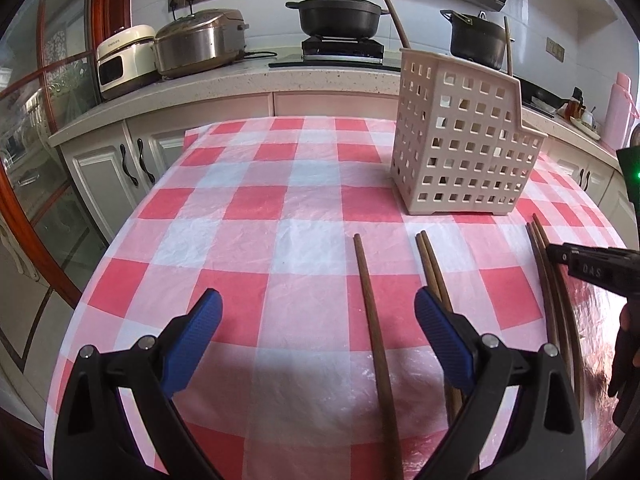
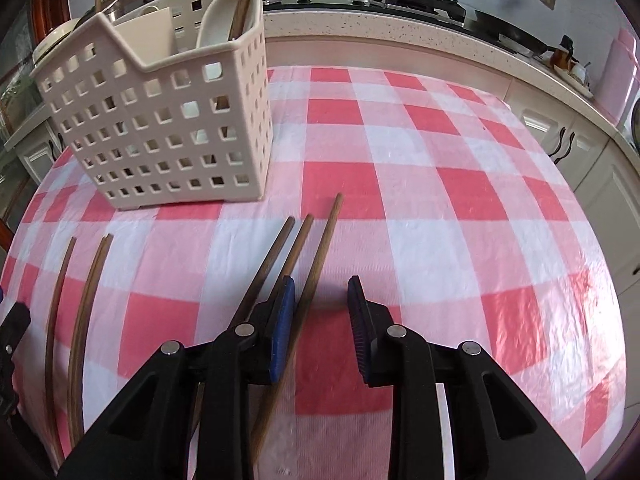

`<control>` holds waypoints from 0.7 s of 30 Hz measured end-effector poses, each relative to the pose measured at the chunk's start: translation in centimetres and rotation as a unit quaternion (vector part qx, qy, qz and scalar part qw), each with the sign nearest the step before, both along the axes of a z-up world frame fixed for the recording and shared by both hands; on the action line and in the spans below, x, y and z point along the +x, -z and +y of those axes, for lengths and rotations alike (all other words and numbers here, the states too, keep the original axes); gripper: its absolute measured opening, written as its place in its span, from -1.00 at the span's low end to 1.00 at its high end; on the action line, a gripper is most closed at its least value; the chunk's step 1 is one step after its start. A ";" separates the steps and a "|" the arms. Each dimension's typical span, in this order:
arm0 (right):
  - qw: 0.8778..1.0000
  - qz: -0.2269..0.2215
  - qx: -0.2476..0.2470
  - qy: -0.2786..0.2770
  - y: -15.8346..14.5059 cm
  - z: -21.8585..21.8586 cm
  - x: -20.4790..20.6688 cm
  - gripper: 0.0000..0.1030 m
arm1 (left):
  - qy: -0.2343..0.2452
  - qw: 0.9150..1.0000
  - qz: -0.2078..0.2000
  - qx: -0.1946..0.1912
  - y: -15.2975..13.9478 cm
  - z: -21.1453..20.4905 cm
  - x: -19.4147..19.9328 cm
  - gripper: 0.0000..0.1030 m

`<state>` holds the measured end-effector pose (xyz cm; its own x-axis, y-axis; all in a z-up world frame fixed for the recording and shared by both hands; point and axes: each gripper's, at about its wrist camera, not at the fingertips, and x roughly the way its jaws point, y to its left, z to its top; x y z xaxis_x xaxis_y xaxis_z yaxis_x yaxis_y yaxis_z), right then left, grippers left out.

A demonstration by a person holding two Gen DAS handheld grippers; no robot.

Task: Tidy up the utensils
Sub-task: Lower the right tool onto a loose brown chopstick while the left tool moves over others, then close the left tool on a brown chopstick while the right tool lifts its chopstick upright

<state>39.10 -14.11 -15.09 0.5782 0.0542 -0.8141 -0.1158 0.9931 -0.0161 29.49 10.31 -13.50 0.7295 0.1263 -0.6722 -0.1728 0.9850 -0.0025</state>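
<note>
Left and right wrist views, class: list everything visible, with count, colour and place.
Red-and-white checked tablecloth: one, red and white, under the utensils.
Brown wooden chopsticks: six, brown, on the tablecloth; two more in the basket.
Beige perforated plastic basket: one, beige, on the tablecloth.
White spoon: one, white, inside the basket.
Black lidded pots: two, black, on the stove.
Countertop cookers: two, silver and cream, back counter.
Left gripper: one, black with blue pads, open, above tablecloth.
Right gripper: one, same colours, open around one chopstick.
</note>
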 end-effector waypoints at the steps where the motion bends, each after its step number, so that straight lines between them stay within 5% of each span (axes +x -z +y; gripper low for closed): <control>1: 1.000 0.000 0.000 -0.003 0.0 0.0 0.1 -0.59 | 0.001 1.000 0.003 -0.001 0.1 0.0 0.1 0.74; 5: 1.000 -0.001 -0.004 -0.011 -0.1 -0.1 -0.3 -0.85 | 0.006 0.999 0.029 -0.013 0.6 0.3 0.9 0.56; 17: 1.000 -0.004 0.025 -0.013 0.1 -2.1 -2.4 -0.86 | 0.043 0.995 0.084 -0.019 1.9 -1.3 3.6 -0.23; 21: 0.999 -0.002 0.030 -0.016 0.0 -2.3 -2.4 -0.86 | 0.049 0.995 0.091 -0.001 2.0 -2.1 4.2 -0.29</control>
